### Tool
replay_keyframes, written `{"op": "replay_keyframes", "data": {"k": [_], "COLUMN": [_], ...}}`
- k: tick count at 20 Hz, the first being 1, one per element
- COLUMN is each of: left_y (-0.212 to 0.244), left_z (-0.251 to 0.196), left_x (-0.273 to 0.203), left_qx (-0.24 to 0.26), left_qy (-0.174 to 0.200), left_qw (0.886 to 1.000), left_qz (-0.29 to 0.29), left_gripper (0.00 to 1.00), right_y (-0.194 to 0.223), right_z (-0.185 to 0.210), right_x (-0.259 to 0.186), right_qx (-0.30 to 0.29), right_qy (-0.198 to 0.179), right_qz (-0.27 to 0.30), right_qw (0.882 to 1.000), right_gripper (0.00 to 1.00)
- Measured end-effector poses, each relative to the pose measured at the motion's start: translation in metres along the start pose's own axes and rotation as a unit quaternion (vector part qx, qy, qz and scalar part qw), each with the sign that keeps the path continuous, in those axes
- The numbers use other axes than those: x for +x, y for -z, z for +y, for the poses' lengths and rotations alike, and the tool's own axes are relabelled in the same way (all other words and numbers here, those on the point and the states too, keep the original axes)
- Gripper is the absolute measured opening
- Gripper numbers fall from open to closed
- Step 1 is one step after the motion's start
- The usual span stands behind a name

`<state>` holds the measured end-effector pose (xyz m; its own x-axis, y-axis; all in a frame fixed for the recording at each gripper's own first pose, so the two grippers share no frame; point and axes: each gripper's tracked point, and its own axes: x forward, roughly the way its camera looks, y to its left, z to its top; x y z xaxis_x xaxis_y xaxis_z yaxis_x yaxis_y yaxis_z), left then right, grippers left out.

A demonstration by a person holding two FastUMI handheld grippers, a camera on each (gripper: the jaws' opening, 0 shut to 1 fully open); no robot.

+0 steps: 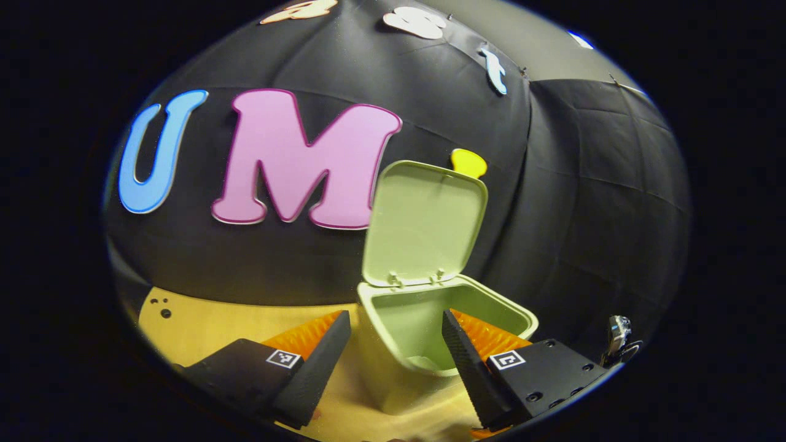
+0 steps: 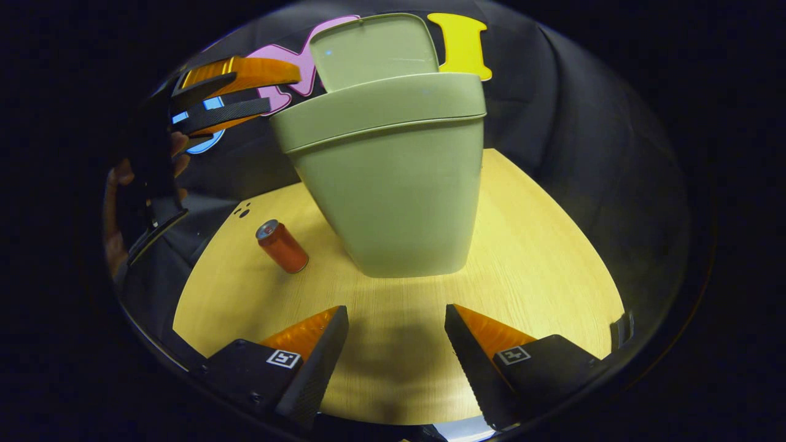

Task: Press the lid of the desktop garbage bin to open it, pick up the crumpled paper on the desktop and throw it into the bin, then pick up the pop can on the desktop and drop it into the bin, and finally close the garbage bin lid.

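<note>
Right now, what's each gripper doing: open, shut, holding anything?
Left gripper: open, empty, poised above the open bin.
Right gripper: open, empty, low over the table in front of the bin; pop can untouched.

A recording booth: black cloth wall (image 1: 583, 202) behind a wooden table (image 2: 540, 258).

In the right gripper view, the garbage bin (image 2: 393, 184) stands on the desktop (image 2: 540, 258) at twelve o'clock ahead of the right gripper (image 2: 396, 344), its lid (image 2: 374, 52) raised behind the bin's mouth. The pop can (image 2: 282, 247) stands on the desktop at ten o'clock, just beside the bin's base. The left gripper (image 2: 230, 98) hangs near the bin's rim at about eleven o'clock, above the can.
</note>
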<state>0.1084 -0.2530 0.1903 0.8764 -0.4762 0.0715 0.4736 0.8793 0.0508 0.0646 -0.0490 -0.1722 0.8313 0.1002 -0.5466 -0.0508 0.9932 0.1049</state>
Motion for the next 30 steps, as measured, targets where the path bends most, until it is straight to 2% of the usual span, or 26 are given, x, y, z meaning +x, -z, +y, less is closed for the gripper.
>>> {"op": "replay_keyframes", "data": {"k": [6,10,13,18,22,30], "left_y": [0.036,0.074,0.101,0.148,0.181,0.215], "left_z": [0.087,0.138,0.166,0.186,0.191,0.201], "left_x": [-0.06,-0.114,-0.153,-0.208,-0.246,-0.304], "left_qx": [-0.028,-0.08,-0.09,-0.117,-0.136,-0.167], "left_qy": [-0.111,-0.186,-0.233,-0.285,-0.32,-0.379], "left_qw": [0.993,0.978,0.966,0.946,0.929,0.899], "left_qz": [0.022,0.046,0.067,0.102,0.123,0.144], "left_gripper": [0.96,0.96,0.96,0.96,0.96,0.96], "right_y": [0.001,0.001,-0.002,-0.007,-0.009,-0.023], "right_z": [0.022,0.042,0.06,0.103,0.133,0.175], "right_x": [0.003,0.007,0.016,0.03,0.046,0.105], "right_qx": [-0.041,-0.095,-0.12,-0.128,-0.152,-0.174], "right_qy": [-0.029,-0.054,-0.077,-0.127,-0.151,-0.152], "right_qz": [-0.002,-0.013,-0.019,-0.021,-0.02,-0.01], "right_qw": [0.999,0.994,0.99,0.983,0.977,0.973], "right_gripper": [0.99,0.99,0.99,0.99,0.99,0.99]}}
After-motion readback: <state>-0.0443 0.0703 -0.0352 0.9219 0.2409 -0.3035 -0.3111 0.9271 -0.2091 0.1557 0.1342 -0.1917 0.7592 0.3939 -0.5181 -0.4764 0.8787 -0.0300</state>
